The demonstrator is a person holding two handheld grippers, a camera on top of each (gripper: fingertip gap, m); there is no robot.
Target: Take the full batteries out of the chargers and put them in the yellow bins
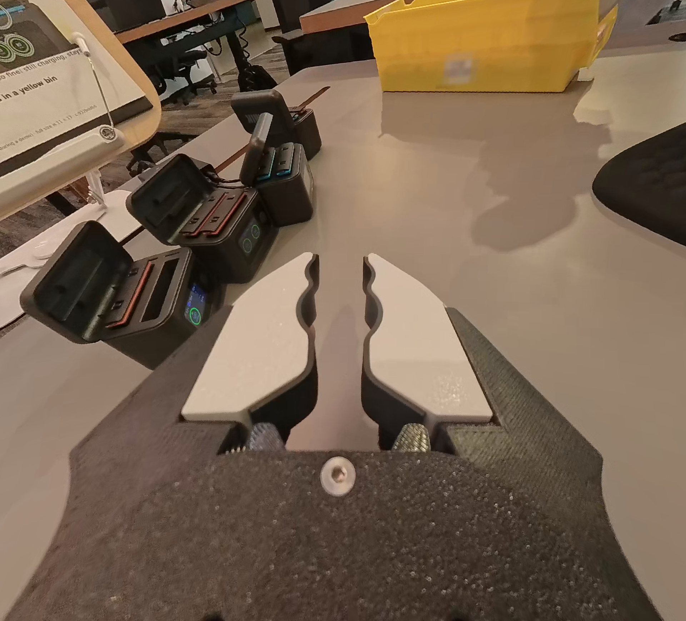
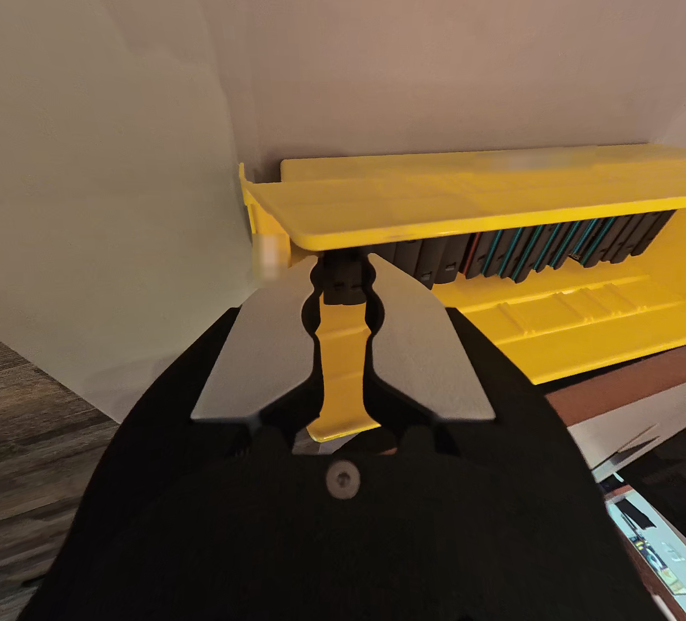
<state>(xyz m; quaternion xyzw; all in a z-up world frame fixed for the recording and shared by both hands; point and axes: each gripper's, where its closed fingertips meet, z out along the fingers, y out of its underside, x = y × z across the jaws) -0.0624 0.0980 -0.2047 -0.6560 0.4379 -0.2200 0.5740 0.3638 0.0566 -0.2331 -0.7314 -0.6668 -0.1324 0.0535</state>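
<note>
Right wrist view: my right hand-held gripper is clamped on a black battery at the near end of the yellow bin. A row of batteries stands on edge inside, some with teal edges; the bin's upper wall hides their tops, and the frame edge cuts the row off. Left wrist view: my left hand-held gripper hangs over the grey desk, its fingers apart with nothing between them. Four black chargers stand to its left with lids raised; the nearest has one slot bare. The farthest is partly hidden behind another's lid.
</note>
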